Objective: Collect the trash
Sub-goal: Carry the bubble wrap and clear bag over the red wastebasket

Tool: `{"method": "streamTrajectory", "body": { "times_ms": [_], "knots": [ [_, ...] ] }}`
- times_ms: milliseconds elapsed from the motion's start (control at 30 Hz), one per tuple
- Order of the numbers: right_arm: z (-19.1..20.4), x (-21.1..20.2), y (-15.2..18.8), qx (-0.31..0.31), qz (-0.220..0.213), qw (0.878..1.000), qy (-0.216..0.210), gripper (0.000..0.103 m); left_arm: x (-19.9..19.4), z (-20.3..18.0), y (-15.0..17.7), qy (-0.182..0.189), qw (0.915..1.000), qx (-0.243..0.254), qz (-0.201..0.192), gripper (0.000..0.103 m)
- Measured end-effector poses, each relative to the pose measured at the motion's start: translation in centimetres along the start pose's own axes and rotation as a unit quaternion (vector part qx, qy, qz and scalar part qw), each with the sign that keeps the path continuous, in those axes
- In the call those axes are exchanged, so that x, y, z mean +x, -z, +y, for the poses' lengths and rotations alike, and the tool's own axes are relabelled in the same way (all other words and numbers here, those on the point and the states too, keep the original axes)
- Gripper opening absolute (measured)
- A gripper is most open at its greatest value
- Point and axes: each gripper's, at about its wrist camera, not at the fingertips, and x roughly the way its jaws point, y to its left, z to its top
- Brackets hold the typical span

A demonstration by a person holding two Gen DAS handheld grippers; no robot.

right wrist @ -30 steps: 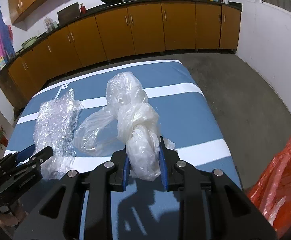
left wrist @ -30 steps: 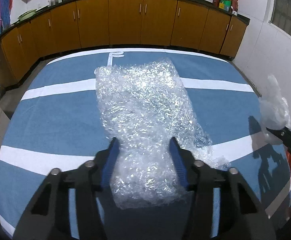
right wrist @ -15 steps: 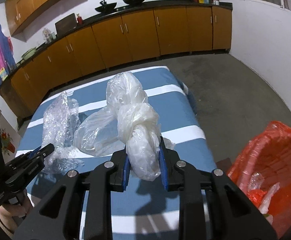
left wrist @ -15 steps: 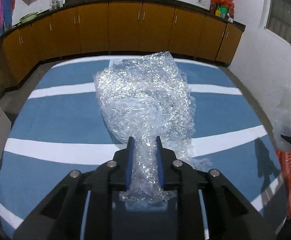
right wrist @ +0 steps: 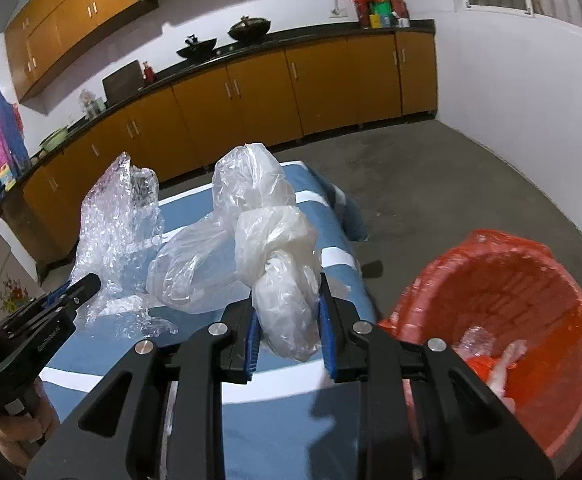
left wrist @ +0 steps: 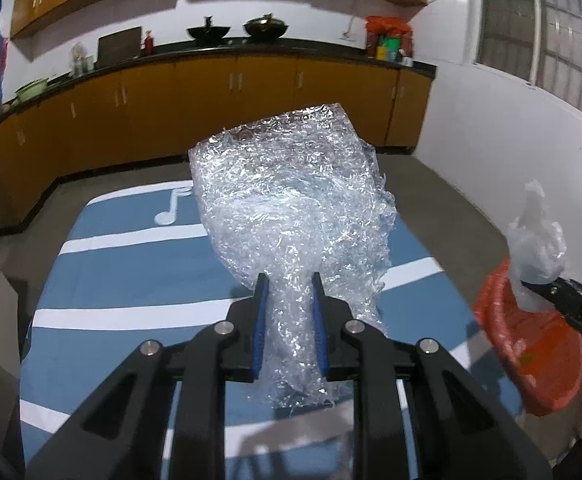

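My left gripper (left wrist: 289, 280) is shut on a sheet of clear bubble wrap (left wrist: 295, 200) and holds it up above the blue striped table (left wrist: 131, 280). The bubble wrap also shows in the right wrist view (right wrist: 119, 232). My right gripper (right wrist: 287, 280) is shut on a knotted white plastic bag (right wrist: 267, 240), held above the table's right edge. An orange bin (right wrist: 531, 312) lined with an orange bag stands on the floor to the right, with some trash inside. It also shows in the left wrist view (left wrist: 539, 360), below the plastic bag (left wrist: 537, 240).
Orange kitchen cabinets (left wrist: 211, 100) with a dark counter run along the back wall. A white wall (right wrist: 531, 100) stands on the right. Grey floor (right wrist: 431, 180) lies between table, bin and cabinets.
My left gripper closed on the bubble wrap and lifted it off the table. My right gripper carried the plastic bag up and right, bringing the orange bin into view.
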Motion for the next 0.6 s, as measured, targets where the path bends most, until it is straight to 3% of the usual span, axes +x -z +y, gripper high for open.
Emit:
{"method": "streamTrajectory", "body": {
  "times_ms": [600],
  "knots": [
    [-6.4,-6.4,2.4,0.052,-0.029,0.997,0.049,0.026,-4.2,-9.3,1.0,0.067,0.9959,0.059,-0.016,0.021]
  ]
}}
